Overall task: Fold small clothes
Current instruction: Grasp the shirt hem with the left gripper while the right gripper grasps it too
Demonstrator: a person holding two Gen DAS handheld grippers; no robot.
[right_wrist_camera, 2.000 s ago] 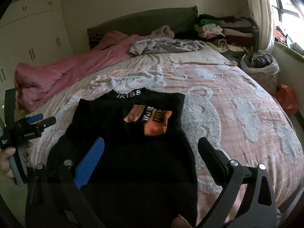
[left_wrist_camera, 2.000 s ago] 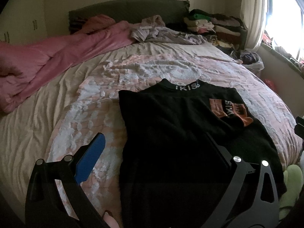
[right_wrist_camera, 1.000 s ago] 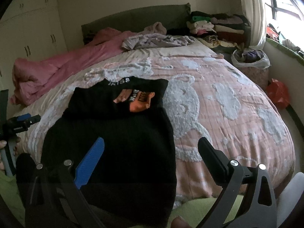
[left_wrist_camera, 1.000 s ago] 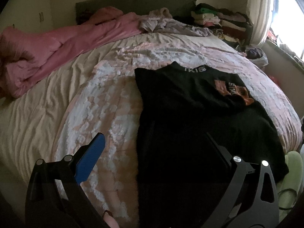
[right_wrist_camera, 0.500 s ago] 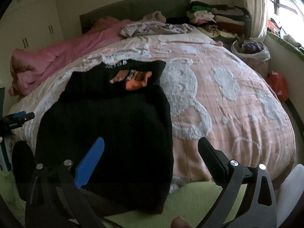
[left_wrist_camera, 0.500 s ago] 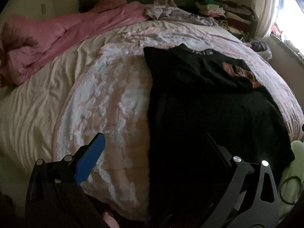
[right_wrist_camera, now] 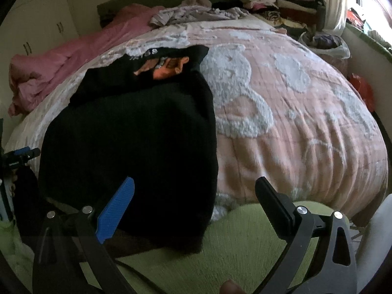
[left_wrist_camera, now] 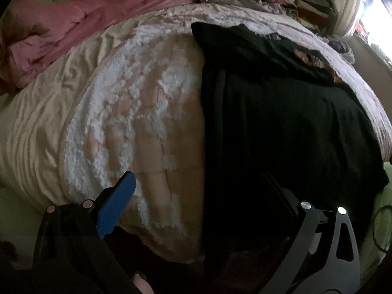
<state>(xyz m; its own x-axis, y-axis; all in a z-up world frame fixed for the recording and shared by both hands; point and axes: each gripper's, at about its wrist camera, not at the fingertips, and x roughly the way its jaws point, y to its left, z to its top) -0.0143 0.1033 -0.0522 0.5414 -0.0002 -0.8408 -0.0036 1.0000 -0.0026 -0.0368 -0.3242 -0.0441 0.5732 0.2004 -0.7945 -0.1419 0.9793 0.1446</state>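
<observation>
We're lining up on the bottom hem of the black shirt [right_wrist_camera: 127, 147], which lies on the bed [right_wrist_camera: 306, 127] with its hem hanging over the near edge. Left gripper [left_wrist_camera: 198, 188] and right gripper [right_wrist_camera: 193, 191] are both spread wide, holding nothing. Next we'd each pinch a hem corner. Compared with two seconds ago, we've dropped lower and backed off.

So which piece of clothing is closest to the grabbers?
The black top with the orange print, spread between the open left gripper and right gripper. The folded stack lies far behind.
</observation>
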